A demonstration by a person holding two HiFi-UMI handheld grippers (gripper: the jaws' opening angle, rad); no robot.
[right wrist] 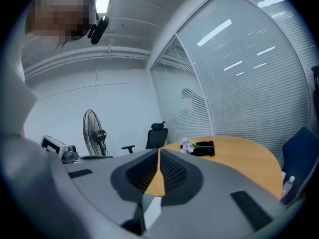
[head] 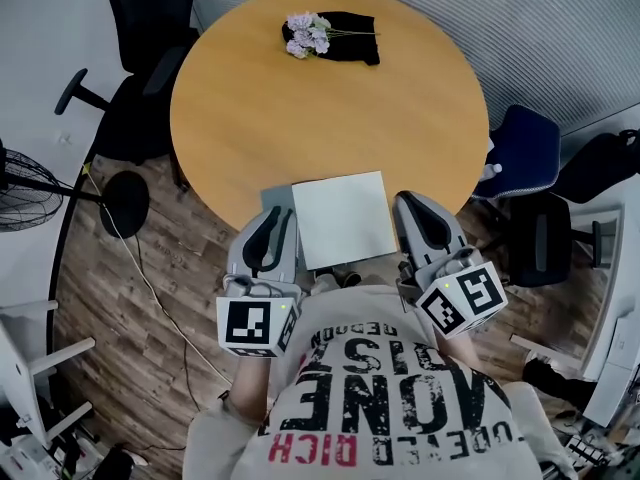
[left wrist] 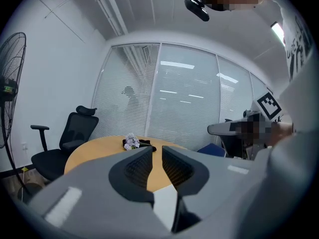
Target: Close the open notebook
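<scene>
Here both grippers sit near level, flanking the notebook (head: 343, 218): the left gripper (head: 276, 214) slightly apart and empty, the right gripper (head: 413, 204) together. Only the head view shows the whole notebook.

Flowers (head: 305, 33) on black cloth (head: 352, 40), far table (head: 300, 128) edge.

You hold two grey two-jaw tongs: the left tongs (head: 278, 216) and the right tongs (head: 412, 203). Between them lies one white square notebook (head: 345, 218) on one round wooden table (head: 260, 118). Far ahead of both tongs there is one bunch of pale purple flowers (head: 305, 34) and one black cloth (head: 356, 40). You have three office chairs: one black chair (head: 140, 118) left of the left tongs, and one blue chair (head: 528, 148) and one more black chair (head: 545, 236) right of the right tongs. One standing fan (head: 20, 193) is far left.
</scene>
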